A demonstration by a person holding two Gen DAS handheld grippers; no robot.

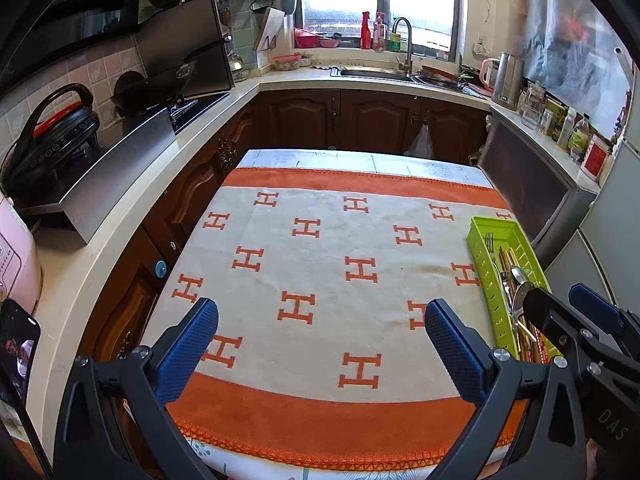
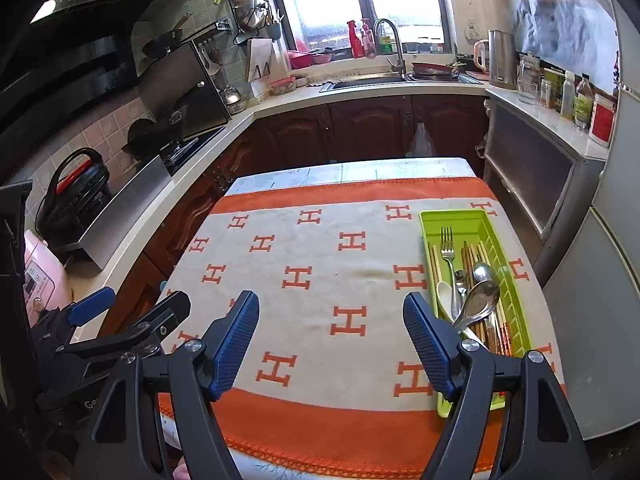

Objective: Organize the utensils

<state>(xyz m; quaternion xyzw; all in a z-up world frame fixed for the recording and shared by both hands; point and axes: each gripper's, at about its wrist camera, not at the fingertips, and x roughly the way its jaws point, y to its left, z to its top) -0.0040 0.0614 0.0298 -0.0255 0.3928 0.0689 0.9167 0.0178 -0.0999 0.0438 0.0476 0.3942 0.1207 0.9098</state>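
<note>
Covering most of the desk (image 2: 280,188), an orange-and-cream H-patterned blanket (image 2: 320,280) gives a soft, bare work surface, likely so cutlery can be laid out without sliding. At about 2 o'clock on it lies the green slotted tray (image 2: 452,220), which gathers the fork (image 2: 448,248), spoons (image 2: 480,296) and chopsticks (image 2: 434,264) in one heap. Both the left gripper (image 1: 320,344) and right gripper (image 2: 332,344) hover with jaws spread wide, holding nothing; sorting looks either finished or not begun.

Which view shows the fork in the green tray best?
The right wrist view. There the fork lies in plain sight in the green tray, tines pointing away. The left wrist view shows only its tines near the frame's edge, and the right gripper covers the tray's near end.
</note>
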